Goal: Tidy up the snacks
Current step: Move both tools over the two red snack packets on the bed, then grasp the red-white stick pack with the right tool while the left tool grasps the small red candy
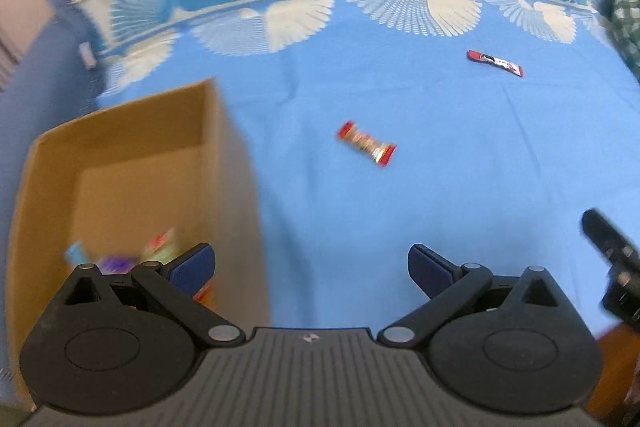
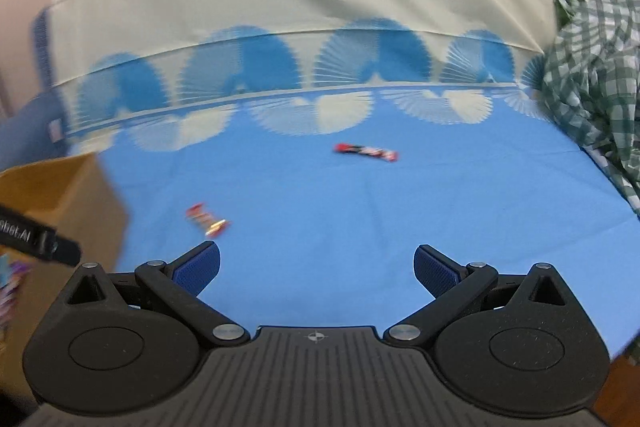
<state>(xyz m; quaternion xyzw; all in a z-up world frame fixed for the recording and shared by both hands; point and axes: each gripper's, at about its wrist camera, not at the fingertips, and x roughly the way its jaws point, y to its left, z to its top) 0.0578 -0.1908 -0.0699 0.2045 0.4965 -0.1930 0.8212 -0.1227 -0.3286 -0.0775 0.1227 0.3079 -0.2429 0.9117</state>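
A red and gold wrapped snack (image 1: 367, 143) lies on the blue cloth, ahead of my left gripper (image 1: 311, 267), which is open and empty beside the box. The snack also shows in the right wrist view (image 2: 207, 219). A long red and black snack bar (image 1: 495, 63) lies farther right; it also shows in the right wrist view (image 2: 366, 151). An open cardboard box (image 1: 224, 163) at the left holds several colourful snack packets (image 1: 160, 247). My right gripper (image 2: 316, 267) is open and empty above the cloth.
The blue sheet (image 2: 360, 227) with a fan pattern covers the surface. A green checked cloth (image 2: 592, 75) is heaped at the right. The box's side (image 2: 60, 195) stands at the left in the right wrist view. The other gripper's body (image 1: 616, 267) shows at the right edge.
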